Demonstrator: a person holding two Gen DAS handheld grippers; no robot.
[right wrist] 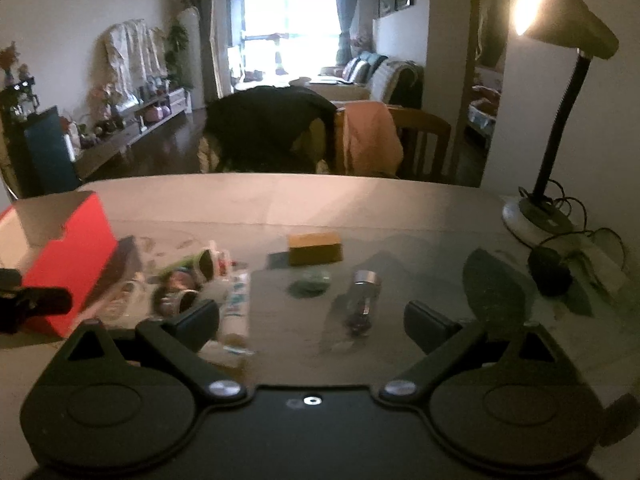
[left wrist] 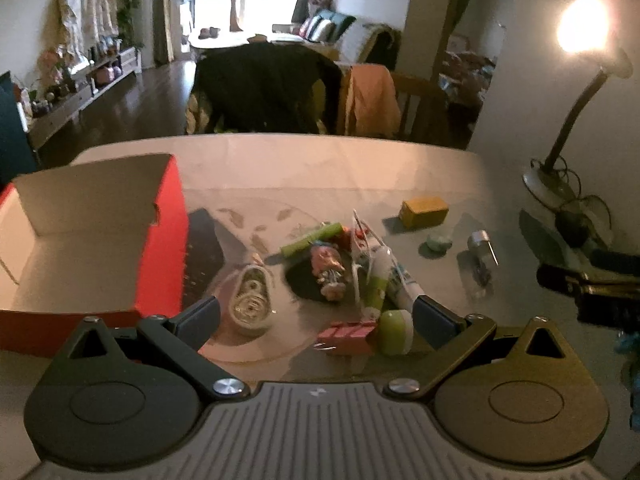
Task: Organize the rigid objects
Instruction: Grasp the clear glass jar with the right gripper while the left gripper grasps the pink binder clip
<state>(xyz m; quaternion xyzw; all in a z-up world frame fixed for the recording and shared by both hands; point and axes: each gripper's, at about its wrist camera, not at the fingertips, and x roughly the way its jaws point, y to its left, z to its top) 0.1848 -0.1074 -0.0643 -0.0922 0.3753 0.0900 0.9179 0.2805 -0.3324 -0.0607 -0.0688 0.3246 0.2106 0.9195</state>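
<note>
- Open red cardboard box [left wrist: 80,240] sits at ten o'clock of the left gripper [left wrist: 316,316], whose jaws are spread, empty.
- Small clear glass bottle [right wrist: 362,296] lies at twelve o'clock of the right gripper [right wrist: 312,320], jaws spread, nothing held.

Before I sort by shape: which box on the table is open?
The large red cardboard box at the left, its flap raised and pale inside showing. The small yellow-brown box and small pink striped box are closed.

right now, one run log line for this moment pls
left gripper: open, over clutter pile | right gripper: open, empty, near small bottle | red box: open, empty
</note>
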